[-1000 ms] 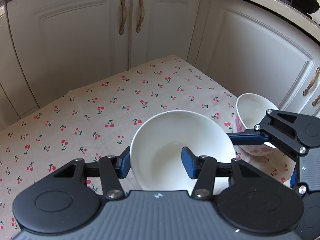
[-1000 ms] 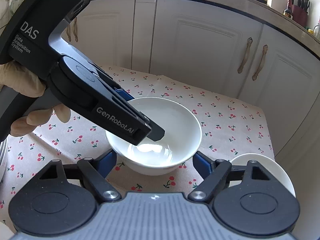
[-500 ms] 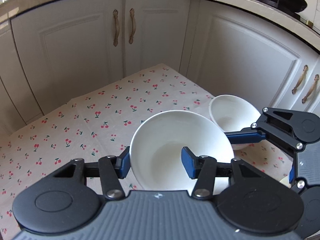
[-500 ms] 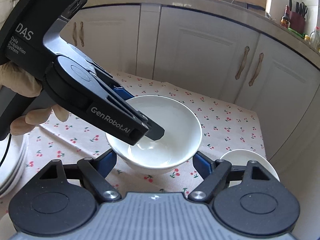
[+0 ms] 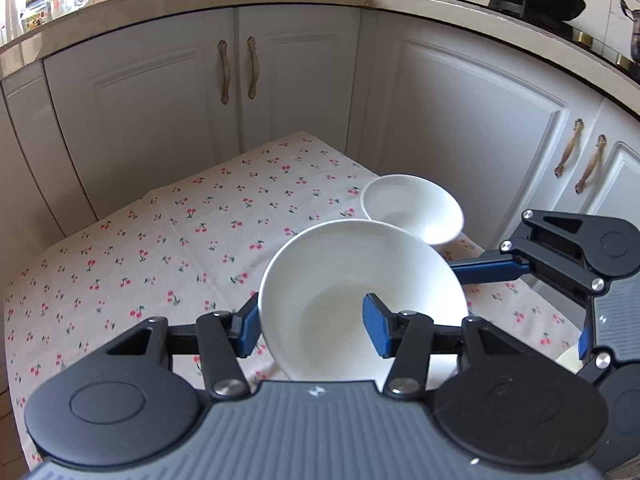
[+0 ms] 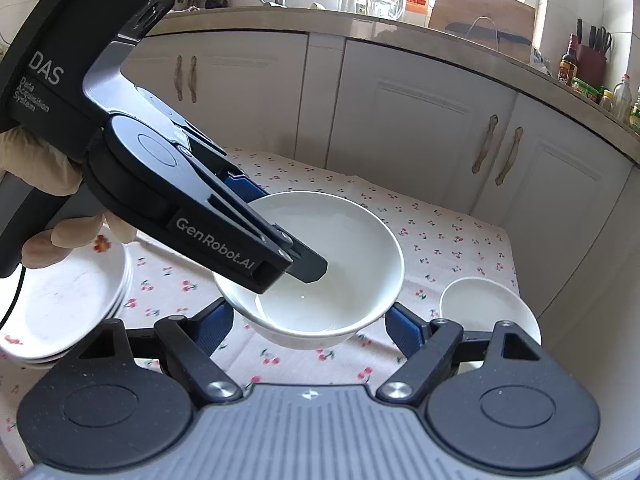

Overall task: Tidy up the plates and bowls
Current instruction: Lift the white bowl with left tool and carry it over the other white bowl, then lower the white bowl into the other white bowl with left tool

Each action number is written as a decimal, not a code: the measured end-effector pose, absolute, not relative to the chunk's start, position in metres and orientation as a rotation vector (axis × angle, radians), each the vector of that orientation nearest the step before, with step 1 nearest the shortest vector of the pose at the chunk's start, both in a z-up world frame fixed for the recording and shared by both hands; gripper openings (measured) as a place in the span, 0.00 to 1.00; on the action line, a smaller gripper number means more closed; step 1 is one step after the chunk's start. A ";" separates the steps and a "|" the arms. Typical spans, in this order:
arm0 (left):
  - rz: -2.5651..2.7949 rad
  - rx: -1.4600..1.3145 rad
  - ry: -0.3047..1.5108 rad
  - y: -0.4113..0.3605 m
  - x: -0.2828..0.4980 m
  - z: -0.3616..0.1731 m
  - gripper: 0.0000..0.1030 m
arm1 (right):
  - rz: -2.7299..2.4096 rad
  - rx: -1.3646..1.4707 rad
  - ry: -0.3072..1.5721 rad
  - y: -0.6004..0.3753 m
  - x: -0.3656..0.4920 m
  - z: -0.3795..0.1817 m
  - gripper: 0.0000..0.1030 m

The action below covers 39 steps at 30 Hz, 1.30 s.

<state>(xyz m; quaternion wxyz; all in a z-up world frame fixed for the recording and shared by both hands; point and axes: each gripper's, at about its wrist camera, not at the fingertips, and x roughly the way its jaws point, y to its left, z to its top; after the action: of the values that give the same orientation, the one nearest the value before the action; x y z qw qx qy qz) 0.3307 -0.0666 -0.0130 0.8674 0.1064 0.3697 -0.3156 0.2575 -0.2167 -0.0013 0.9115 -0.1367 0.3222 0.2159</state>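
Note:
A plain white bowl (image 5: 360, 264) hangs above the cherry-print tablecloth (image 5: 200, 240). My left gripper (image 5: 312, 328) is shut on its near rim, one blue pad inside the bowl and one outside. In the right wrist view the same bowl (image 6: 352, 240) sits between the blue pads of my right gripper (image 6: 310, 328), which press on its lower outer wall from both sides. The left gripper (image 6: 308, 268) reaches into the bowl from the upper left, held by a gloved hand (image 6: 36, 176). One right finger (image 5: 488, 270) shows against the bowl's right side.
A smaller white bowl (image 5: 412, 208) stands near the table's far right corner, also in the right wrist view (image 6: 480, 304). A stack of white plates (image 6: 60, 304) sits at the left. White cabinet doors (image 5: 460, 128) close in behind the table.
Both grippers rose and travelled together with the white bowl between them. The small bowl shifted left in the left wrist view, and the plate stack came into the right wrist view.

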 end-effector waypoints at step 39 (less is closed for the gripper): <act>-0.703 0.221 0.750 -0.043 0.230 -0.013 0.52 | 0.408 -0.254 0.658 -0.199 0.156 0.002 0.84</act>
<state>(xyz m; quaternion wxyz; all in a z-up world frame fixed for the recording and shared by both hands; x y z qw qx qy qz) 0.2299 -0.0432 -0.0128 0.8650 0.1057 0.3577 -0.3356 0.1555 -0.1986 0.0019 0.9181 -0.1233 0.3201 0.1984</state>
